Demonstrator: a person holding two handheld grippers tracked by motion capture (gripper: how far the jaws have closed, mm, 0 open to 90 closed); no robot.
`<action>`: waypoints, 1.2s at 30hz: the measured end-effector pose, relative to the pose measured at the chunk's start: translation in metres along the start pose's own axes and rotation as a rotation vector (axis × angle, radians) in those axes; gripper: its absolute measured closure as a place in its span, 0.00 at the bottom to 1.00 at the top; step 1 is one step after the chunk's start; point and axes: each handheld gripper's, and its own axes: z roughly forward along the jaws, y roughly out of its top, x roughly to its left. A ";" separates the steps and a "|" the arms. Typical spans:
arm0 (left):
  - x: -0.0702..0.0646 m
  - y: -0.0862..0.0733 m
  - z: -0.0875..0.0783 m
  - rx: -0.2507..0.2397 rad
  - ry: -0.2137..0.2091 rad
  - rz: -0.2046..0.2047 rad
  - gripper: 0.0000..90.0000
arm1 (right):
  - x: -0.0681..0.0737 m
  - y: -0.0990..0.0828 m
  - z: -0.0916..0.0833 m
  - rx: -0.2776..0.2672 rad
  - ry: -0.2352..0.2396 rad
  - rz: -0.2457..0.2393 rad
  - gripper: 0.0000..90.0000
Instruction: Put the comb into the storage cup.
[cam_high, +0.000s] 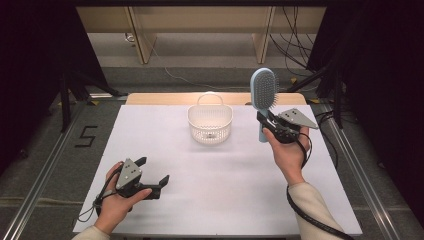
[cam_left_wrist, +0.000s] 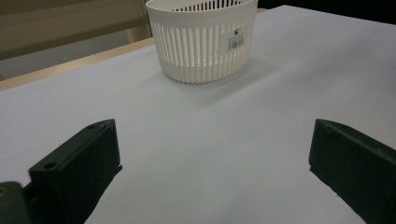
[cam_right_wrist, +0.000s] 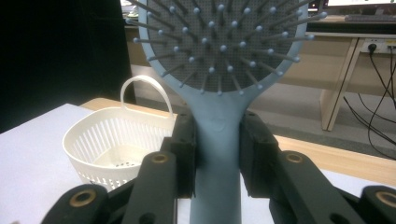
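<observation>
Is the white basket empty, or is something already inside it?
Empty, as far as visible: the white basket shows only its perforated bottom; the hairbrush is outside.

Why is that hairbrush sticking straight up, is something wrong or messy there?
Nothing is wrong. The right gripper is shut on the handle of the blue hairbrush, holding it upright beside the white basket. The basket stands straight on the white table, nothing spilled or broken. The left gripper rests open with nothing between its jaws.

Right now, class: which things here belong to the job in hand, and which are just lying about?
In the job:
- blue hairbrush, clamped upright in the right tongs
- white basket

Not in use:
- left tongs, open on the table
- cables on the floor
</observation>
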 end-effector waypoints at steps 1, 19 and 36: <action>0.000 0.000 0.000 -0.001 0.001 -0.001 0.02 | 0.000 0.000 0.000 0.001 0.000 0.000 0.78; 0.000 0.000 0.000 0.000 0.001 -0.002 0.02 | 0.002 0.001 0.003 0.003 0.002 0.003 0.78; 0.001 -0.001 0.000 0.001 0.001 -0.007 0.02 | 0.008 0.000 0.011 0.010 0.022 0.004 0.78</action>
